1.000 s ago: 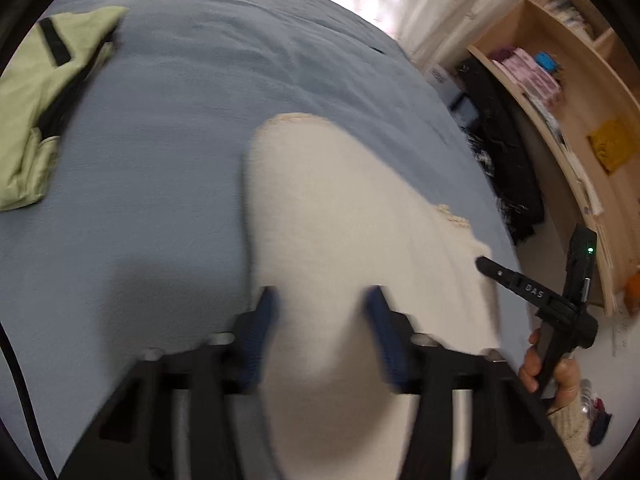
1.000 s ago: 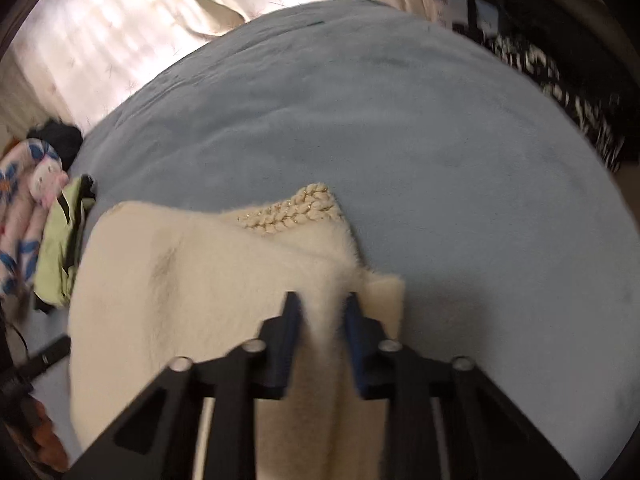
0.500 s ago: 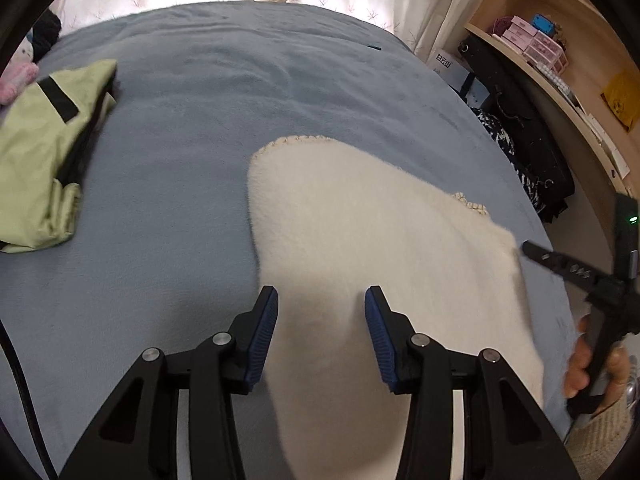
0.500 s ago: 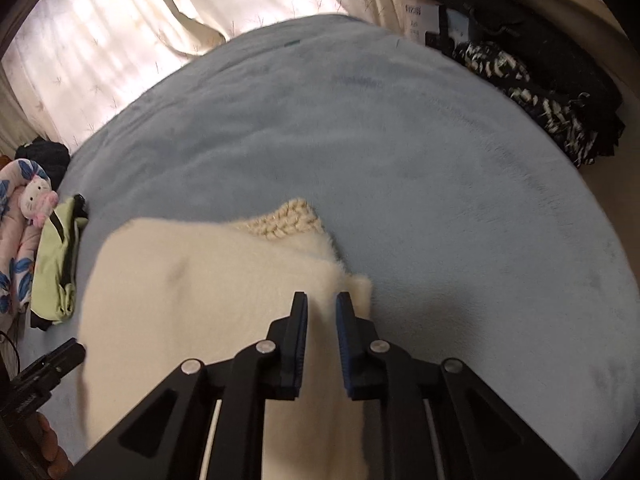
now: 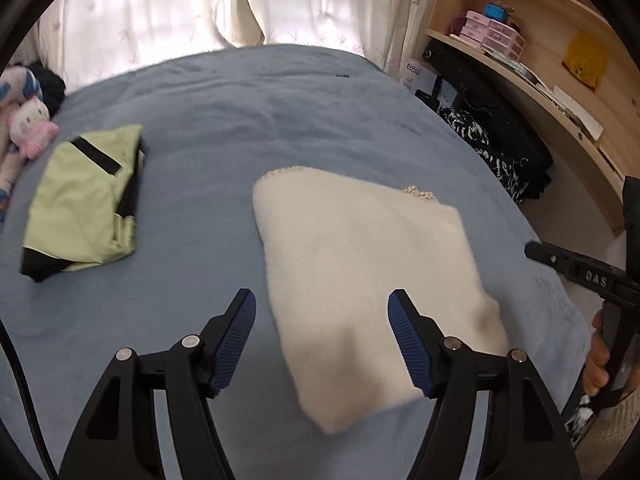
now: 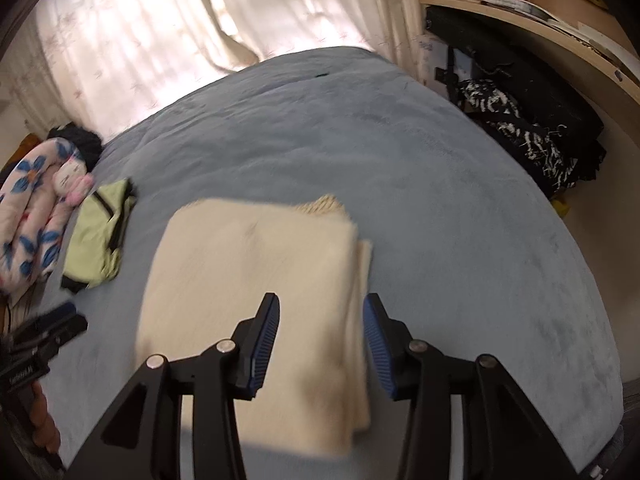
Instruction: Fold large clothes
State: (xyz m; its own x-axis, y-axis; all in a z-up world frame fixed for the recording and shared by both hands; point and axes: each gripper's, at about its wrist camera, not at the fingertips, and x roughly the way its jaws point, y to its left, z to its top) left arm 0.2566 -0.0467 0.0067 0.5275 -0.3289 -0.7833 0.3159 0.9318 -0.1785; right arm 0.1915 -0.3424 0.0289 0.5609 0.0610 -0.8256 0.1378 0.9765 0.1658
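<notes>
Now released, cream sweater folded, both grippers lifted, opening.

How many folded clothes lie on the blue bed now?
2. The cream sweater lies in the middle, below both grippers. The green garment lies to its left, near the plush toy. Others may be hidden outside the view.

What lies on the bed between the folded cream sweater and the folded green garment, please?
Only bare blue bedcover lies between the cream sweater and the green garment; the left wrist view shows it best.
</notes>
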